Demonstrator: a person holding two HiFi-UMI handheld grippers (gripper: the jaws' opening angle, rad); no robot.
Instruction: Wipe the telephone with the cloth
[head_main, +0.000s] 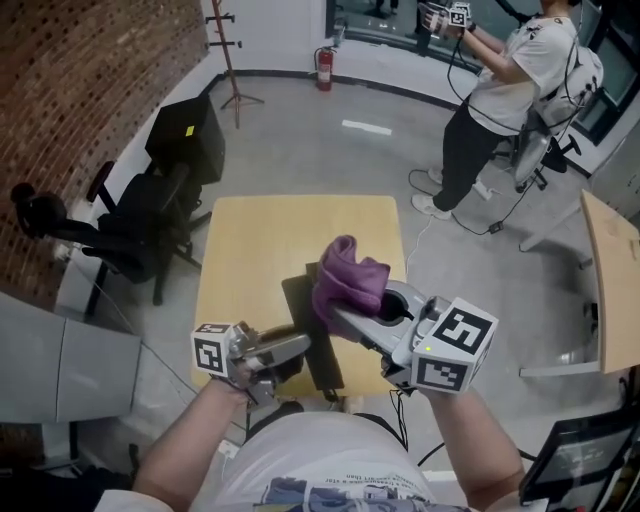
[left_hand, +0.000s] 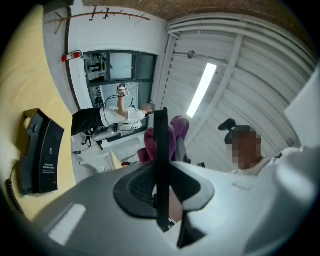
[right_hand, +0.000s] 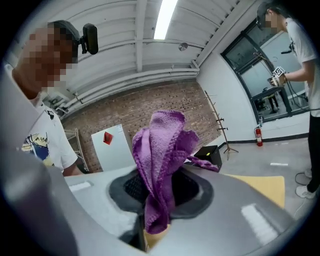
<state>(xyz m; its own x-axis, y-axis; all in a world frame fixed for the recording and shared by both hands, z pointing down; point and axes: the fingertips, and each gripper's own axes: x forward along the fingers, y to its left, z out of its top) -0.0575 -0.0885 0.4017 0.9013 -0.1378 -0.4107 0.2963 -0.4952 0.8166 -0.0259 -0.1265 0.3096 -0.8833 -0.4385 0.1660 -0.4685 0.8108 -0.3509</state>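
Note:
A black telephone lies on the wooden table in the head view; in the left gripper view the telephone lies off to the left with its coiled cord. My left gripper is shut on a thin black strip that stands edge-on between its jaws; I cannot tell what it belongs to. My right gripper is shut on a bunched purple cloth, held above the telephone's right side. The cloth rises out of the right jaws, and the cloth also shows behind the strip.
A black office chair and a black box stand left of the table. A person with grippers stands at the back right. Another wooden table is at the right edge. A coat rack and a fire extinguisher stand by the far wall.

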